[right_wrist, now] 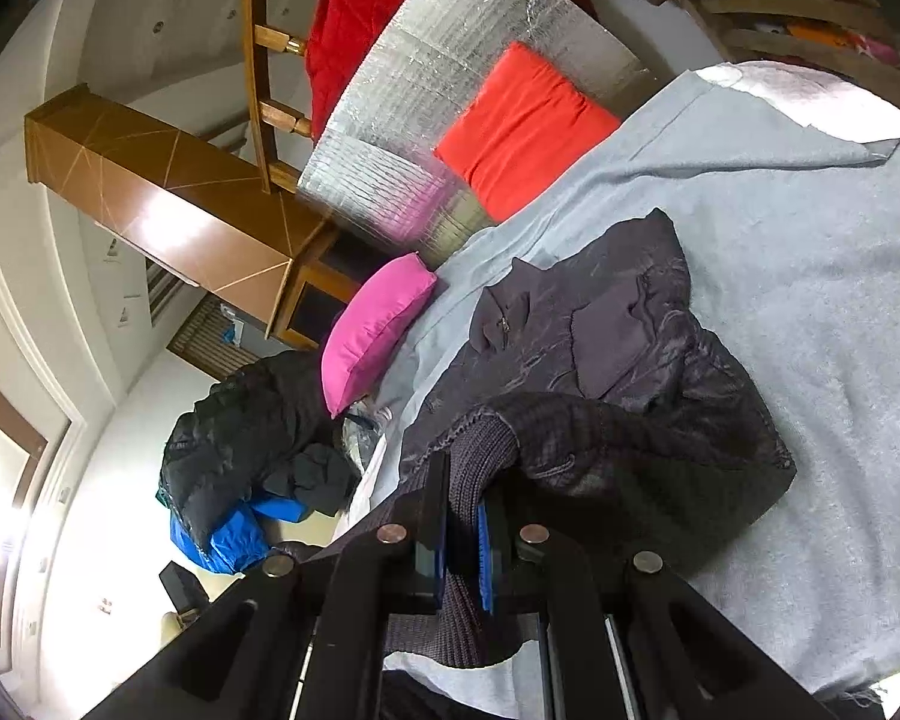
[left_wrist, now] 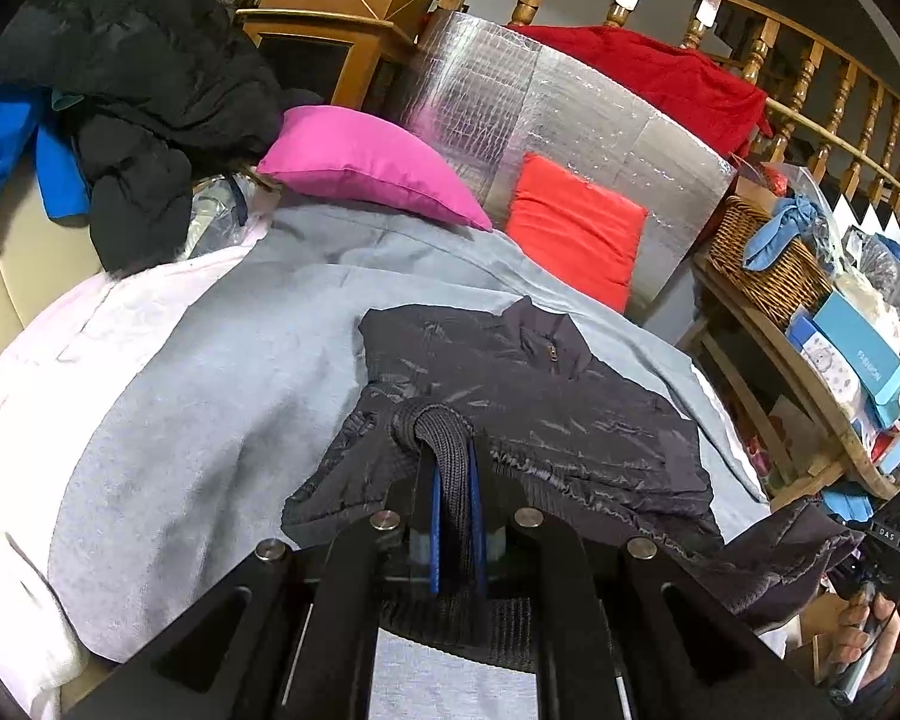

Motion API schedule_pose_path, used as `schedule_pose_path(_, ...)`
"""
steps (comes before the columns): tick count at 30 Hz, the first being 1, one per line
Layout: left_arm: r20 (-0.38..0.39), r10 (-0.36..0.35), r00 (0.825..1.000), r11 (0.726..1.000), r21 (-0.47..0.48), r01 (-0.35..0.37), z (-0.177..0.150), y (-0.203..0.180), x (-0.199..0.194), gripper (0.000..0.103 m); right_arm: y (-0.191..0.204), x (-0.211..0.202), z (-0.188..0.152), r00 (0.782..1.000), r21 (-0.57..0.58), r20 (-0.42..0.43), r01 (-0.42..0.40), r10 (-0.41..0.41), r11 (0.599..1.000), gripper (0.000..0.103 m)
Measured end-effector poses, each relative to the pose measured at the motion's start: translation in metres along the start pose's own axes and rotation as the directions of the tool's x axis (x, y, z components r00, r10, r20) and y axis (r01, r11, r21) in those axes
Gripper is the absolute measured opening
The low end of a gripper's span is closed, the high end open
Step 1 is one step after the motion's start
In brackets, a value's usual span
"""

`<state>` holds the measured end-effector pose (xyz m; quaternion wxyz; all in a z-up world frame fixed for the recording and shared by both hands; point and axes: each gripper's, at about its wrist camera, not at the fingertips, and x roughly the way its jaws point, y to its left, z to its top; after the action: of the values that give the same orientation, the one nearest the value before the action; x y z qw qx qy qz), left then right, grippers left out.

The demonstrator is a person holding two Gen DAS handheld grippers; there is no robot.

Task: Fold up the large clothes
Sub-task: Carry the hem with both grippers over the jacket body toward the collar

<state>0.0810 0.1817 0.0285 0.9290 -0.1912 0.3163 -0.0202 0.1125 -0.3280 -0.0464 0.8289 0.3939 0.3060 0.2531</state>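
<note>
A dark grey quilted jacket [left_wrist: 528,408] with a zip collar lies partly folded on a light grey blanket [left_wrist: 222,372]. My left gripper [left_wrist: 453,468] is shut on the jacket's ribbed knit hem [left_wrist: 444,438], which runs between the blue pads. In the right wrist view the same jacket [right_wrist: 618,360] lies on the blanket [right_wrist: 810,276], and my right gripper [right_wrist: 465,498] is shut on another ribbed knit edge [right_wrist: 480,462] of it. The right gripper's body and the holding hand show at the left wrist view's lower right [left_wrist: 882,546].
A pink cushion [left_wrist: 372,168] and an orange-red cushion [left_wrist: 576,228] lie behind the jacket against a silver foil panel [left_wrist: 510,90]. A heap of black and blue clothes [left_wrist: 132,120] sits at the left. A cluttered wooden side table with a wicker basket [left_wrist: 768,264] stands at the right.
</note>
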Motion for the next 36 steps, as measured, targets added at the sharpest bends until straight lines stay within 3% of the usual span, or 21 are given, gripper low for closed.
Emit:
schedule_pose_path(14,-0.005,0.010,1.000,1.000,0.014,-0.010,0.010,-0.006,0.010,0.008,0.003,0.011,0.010,0.999,-0.012,-0.021,0.029,-0.029,1.000,0.009)
schedule_pose_path(28,0.003,0.020,1.000,0.999,0.046,-0.020,0.024,-0.013,0.014,0.009,0.014,0.019,0.024,0.991,-0.080,-0.026,0.128,-0.130,0.989,0.008)
schedule_pose_path(36,0.019,0.028,0.999,0.998,0.056,-0.029,0.039,-0.017,0.018,0.009,0.021,0.019,0.033,0.988,-0.115,0.014,0.155,-0.154,0.981,0.008)
